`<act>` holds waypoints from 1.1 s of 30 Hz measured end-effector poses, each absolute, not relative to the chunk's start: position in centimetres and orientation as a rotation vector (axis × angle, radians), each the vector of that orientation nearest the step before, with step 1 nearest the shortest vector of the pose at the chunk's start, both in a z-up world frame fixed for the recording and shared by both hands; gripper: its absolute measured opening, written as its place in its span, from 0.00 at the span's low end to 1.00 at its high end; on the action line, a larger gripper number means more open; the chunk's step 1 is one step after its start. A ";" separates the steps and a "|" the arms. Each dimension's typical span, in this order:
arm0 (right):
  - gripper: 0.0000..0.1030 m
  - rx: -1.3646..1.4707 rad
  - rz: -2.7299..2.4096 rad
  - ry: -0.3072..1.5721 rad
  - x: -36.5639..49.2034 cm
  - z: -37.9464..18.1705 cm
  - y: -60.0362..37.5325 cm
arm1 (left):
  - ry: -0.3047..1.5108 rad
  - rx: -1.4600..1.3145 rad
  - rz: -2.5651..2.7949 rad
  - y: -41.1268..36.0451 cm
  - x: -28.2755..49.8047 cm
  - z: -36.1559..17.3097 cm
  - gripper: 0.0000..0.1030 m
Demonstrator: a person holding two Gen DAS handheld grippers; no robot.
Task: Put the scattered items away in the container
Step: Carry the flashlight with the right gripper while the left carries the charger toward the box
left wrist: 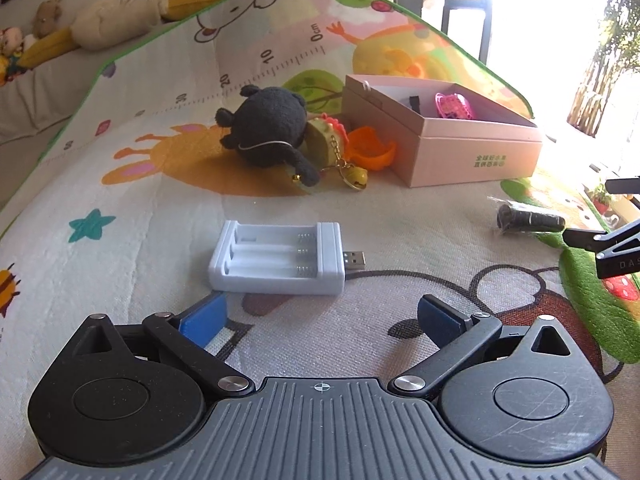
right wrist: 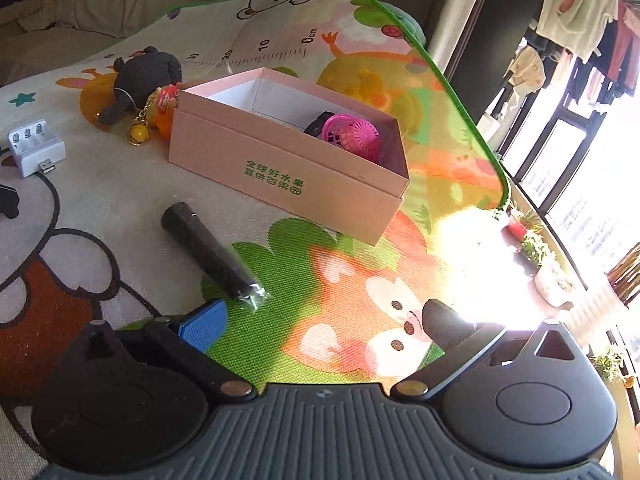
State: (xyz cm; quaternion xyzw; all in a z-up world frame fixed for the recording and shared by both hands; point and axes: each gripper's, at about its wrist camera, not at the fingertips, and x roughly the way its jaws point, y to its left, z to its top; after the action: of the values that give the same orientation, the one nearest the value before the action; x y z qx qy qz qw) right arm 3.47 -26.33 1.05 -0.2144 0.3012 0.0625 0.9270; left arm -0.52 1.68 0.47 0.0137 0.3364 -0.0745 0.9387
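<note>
A pink cardboard box [left wrist: 476,152] [right wrist: 280,172] stands open on the play mat and holds a pink plastic toy [left wrist: 454,106] [right wrist: 352,134] and a black item. A white battery charger [left wrist: 276,258] [right wrist: 36,148] lies just ahead of my open, empty left gripper [left wrist: 320,316]. A black plush toy [left wrist: 268,132] [right wrist: 140,76], a keychain with a bell [left wrist: 352,174] [right wrist: 138,132] and an orange piece [left wrist: 370,148] lie left of the box. A black wrapped cylinder [left wrist: 530,220] [right wrist: 212,252] lies just ahead-left of my open, empty right gripper [right wrist: 320,320].
The cartoon play mat [left wrist: 120,240] [right wrist: 340,280] covers the surface; its green edge runs behind the box. Stuffed toys [left wrist: 100,20] line the far left. Bright windows and potted plants [right wrist: 540,248] are to the right. The right gripper's tip [left wrist: 600,240] shows at the left wrist view's right edge.
</note>
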 end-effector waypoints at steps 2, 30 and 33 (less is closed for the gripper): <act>1.00 -0.440 0.035 0.598 4.4 1.0 -26.7 | 0.686 0.031 -0.148 1.6 -0.5 0.5 1.00; 0.82 0.005 0.181 0.716 5.2 0.8 -21.8 | 0.648 0.102 -0.111 0.9 -0.5 1.0 1.00; 0.82 -0.001 0.255 0.723 4.1 0.9 -22.4 | 0.655 0.145 -0.097 0.9 0.7 1.3 1.00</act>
State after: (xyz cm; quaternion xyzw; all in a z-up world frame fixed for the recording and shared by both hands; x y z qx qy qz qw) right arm 4.08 -22.39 0.93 -0.0007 0.3529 0.1246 0.9273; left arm 0.73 0.95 1.33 0.0713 0.3214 -0.0474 0.9431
